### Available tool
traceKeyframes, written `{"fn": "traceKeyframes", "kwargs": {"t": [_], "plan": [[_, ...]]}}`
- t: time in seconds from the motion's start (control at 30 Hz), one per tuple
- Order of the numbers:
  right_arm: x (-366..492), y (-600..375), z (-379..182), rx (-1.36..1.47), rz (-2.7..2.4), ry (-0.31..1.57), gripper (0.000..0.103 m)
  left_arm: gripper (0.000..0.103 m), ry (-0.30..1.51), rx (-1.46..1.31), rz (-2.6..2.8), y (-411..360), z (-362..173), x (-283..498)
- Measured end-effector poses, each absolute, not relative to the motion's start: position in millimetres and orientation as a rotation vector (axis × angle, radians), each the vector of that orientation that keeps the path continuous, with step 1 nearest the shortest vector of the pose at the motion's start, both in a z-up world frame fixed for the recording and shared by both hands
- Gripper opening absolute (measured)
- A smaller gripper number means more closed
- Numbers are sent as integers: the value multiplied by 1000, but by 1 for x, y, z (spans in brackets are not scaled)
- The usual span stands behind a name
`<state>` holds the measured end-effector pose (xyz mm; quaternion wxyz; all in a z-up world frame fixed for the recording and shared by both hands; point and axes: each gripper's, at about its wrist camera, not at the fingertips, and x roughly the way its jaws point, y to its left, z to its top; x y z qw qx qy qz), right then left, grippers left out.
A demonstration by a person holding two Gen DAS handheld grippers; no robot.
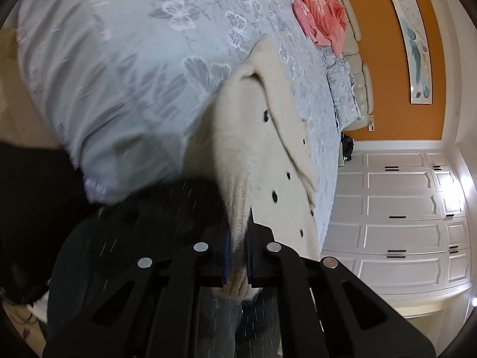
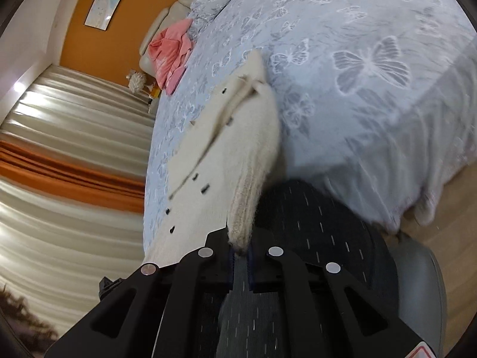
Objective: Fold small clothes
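A cream knitted cardigan [image 1: 247, 155] with dark buttons lies stretched over the edge of a bed with a pale blue butterfly cover [image 1: 119, 59]. My left gripper [image 1: 237, 253] is shut on its ribbed hem. In the right wrist view the same cardigan [image 2: 226, 155] runs from the bed cover [image 2: 372, 89] down to my right gripper [image 2: 240, 256], which is shut on another part of the hem. Both grippers hold the hem off the bed edge, and the cardigan's far end rests on the cover.
A pink garment [image 1: 322, 18] lies crumpled near the cream headboard [image 1: 357, 68]; it also shows in the right wrist view [image 2: 171, 53]. White wardrobe doors [image 1: 396, 208] stand beyond the bed. Striped curtains [image 2: 65, 164] hang on the other side. The person's dark patterned trousers [image 2: 313, 232] are below the grippers.
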<state>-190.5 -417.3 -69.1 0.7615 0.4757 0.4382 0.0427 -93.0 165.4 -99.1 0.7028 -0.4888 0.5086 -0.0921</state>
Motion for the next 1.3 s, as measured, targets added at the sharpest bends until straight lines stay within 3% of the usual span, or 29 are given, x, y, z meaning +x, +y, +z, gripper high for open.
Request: {"fn": "traceKeyframes", "kwargs": {"t": [0.13,0.27,0.43,0.53,0.83,1.07,1.17,1.23,1.3], "plan": [[-210,-411,-51,1055,102,969,6,6,1157,-1078,-188,173,-75,-127],[-189,-417,-15,1029,146,858,6,4,1110,-1134,-194,177,-48,-135],[-107,-446,8,972,186,705,6,4,971,-1072,-268,171,-8,-65],[-42,-459,-9,972,171,686,6,4,919,-1000,-281,156,-4,-4],[126,-478,-111,1027,52,860,6,4,979,-850,-140,120,-74,188],[201,-480,-190,988,-19,1007,13,5,1065,-769,-31,107,-143,268],[202,-480,-193,978,-30,1003,15,9,1153,-761,10,104,-175,288],[190,-479,-177,961,-25,946,25,11,1165,-781,9,108,-180,288],[163,-480,-151,870,-83,844,74,18,1142,-807,-27,113,-170,281]]}}
